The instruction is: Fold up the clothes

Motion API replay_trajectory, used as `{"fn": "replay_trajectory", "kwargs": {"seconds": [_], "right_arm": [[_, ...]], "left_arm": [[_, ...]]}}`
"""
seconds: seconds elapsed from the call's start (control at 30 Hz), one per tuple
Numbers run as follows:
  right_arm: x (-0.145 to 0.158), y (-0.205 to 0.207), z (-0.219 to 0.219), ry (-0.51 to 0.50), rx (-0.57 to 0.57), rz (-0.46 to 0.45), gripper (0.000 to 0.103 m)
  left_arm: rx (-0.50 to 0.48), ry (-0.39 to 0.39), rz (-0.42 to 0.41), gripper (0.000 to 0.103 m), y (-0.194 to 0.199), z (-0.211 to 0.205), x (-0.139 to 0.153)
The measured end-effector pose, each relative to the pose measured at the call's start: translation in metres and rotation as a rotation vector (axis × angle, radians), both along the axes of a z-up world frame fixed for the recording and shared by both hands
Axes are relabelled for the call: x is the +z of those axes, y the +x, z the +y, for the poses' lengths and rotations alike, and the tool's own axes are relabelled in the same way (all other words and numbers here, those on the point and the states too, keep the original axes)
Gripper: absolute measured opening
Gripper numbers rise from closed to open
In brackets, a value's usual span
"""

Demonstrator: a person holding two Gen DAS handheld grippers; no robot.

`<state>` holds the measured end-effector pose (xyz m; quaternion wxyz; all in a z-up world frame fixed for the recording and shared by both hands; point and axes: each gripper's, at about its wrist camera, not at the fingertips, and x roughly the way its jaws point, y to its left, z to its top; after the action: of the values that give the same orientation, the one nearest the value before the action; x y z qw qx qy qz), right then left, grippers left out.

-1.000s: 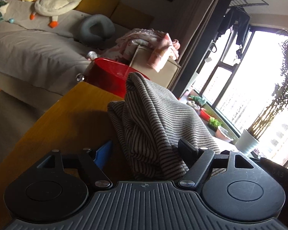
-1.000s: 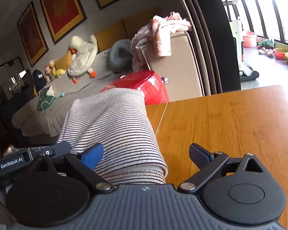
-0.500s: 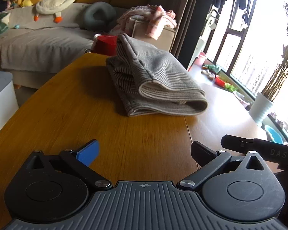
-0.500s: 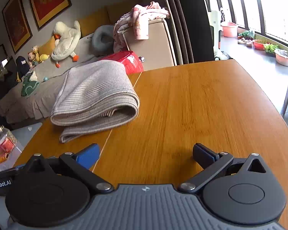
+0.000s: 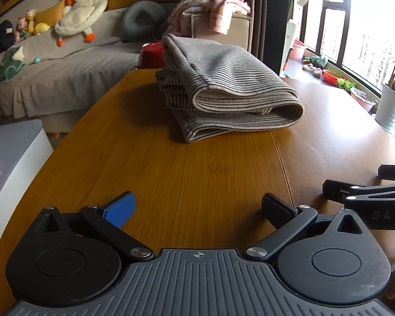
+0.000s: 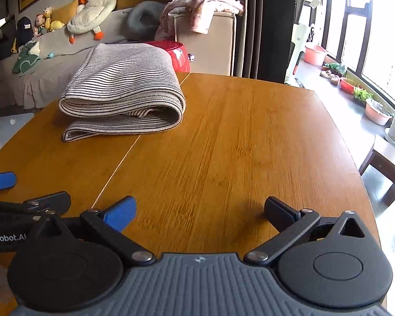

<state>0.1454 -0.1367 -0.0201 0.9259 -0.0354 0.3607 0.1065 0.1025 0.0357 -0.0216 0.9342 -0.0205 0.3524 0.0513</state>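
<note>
We see a folded grey striped garment (image 5: 223,89) lying on the wooden desk (image 5: 197,173), toward its far end and on the left half in the right wrist view (image 6: 121,92). It is folded over on itself into a thick stack, rolled fold edges facing us, thin dark stripes running across the top layer. Nothing touches it.

Left hand-held gripper (image 5: 197,208): fingers spread wide apart, blue pad on one side, black pad on the other, only bare desk between them. It sits well short of the garment.

Right hand-held gripper (image 6: 198,209): fingers likewise wide apart, nothing between them, over bare wood (image 6: 223,144) and well apart from the garment.

The two tools sit side by side. In the left wrist view the other tool's black body enters at the right edge, and we read "DAS" (image 5: 385,214) on it in pale letters, cut off by the frame. In the right wrist view the left tool enters at the left edge with white lettering "enRobot.AI" (image 6: 5,238), first letter cut off.

Beyond the desk: a red rounded object (image 6: 177,54) just behind the garment, a pink cloth (image 6: 205,8) draped over a beige box-like piece, a grey-covered sofa (image 5: 52,71) carrying a white duck plush (image 5: 79,13) and a grey neck pillow (image 5: 142,18). Framed pictures on the wall, no writing legible. Windows at right, with a pink basin (image 6: 314,54) and a white plant pot (image 5: 391,108) along the sill side.
</note>
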Motion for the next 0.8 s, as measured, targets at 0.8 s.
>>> {"fn": "replay_trajectory", "kwargs": {"seconds": [0.8], "right_arm": [[0.001, 0.013, 0.005, -0.001, 0.128, 0.003, 0.103]], "left_arm": [[0.107, 0.012, 0.005, 0.103, 0.003, 0.004, 0.001]]}}
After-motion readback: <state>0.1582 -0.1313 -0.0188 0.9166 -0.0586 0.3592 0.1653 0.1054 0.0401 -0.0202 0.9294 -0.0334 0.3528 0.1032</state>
